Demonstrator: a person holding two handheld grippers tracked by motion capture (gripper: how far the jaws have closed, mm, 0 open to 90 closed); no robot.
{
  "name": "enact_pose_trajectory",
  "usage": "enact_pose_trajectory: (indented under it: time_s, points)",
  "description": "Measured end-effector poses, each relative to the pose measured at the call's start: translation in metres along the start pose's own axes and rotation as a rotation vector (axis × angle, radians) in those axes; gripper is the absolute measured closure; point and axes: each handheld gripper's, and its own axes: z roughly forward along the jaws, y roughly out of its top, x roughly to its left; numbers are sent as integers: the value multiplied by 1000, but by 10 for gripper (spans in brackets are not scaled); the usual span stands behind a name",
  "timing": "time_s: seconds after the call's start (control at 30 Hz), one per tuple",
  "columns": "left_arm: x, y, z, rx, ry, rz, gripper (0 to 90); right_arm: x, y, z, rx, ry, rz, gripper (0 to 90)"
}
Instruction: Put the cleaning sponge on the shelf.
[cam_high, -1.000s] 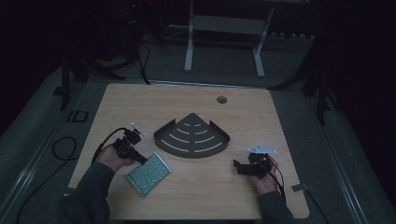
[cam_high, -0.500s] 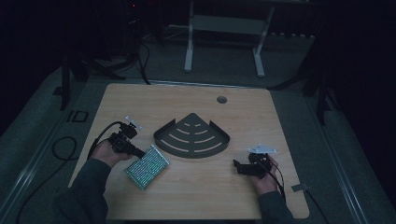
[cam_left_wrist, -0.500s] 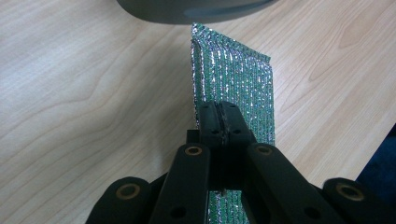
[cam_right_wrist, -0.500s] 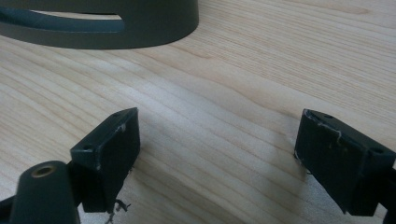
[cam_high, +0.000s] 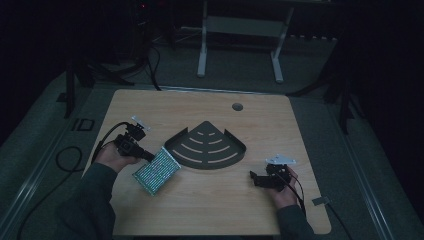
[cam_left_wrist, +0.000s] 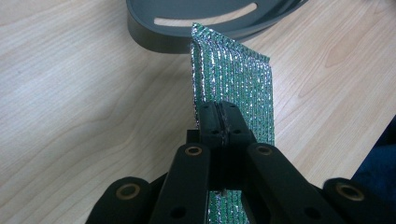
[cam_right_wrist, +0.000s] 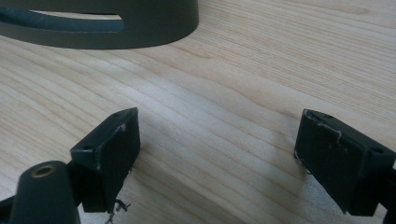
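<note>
A glittery green sponge pad (cam_high: 156, 170) (cam_left_wrist: 233, 84) is pinched at its near edge by my left gripper (cam_high: 148, 156) (cam_left_wrist: 218, 122), whose jaws are shut on it. The pad's far corner is raised and reaches toward the rim of a dark grey fan-shaped tray (cam_high: 206, 146) (cam_left_wrist: 187, 32) in the table's middle. My right gripper (cam_high: 256, 179) (cam_right_wrist: 215, 154) rests low on the wood at the front right, open with nothing between its jaws. The tray's curved wall (cam_right_wrist: 116, 28) lies just ahead of it.
The wooden table (cam_high: 210, 205) has a round cable hole (cam_high: 237, 106) near its far edge. A white-legged stand (cam_high: 240, 30) is on the floor behind. Cables trail off the table's left side (cam_high: 65, 160).
My left gripper has moved away from the front edge toward the tray, dragging the green pad with it and tilting it. The right gripper has stayed put.
</note>
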Motion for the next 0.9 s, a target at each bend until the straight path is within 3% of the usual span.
enact_pose_trajectory:
  time_s: [0.9]
  points:
    - [-11, 44, -21, 39, 38, 57, 900, 0, 0, 0, 0, 0, -1, 137]
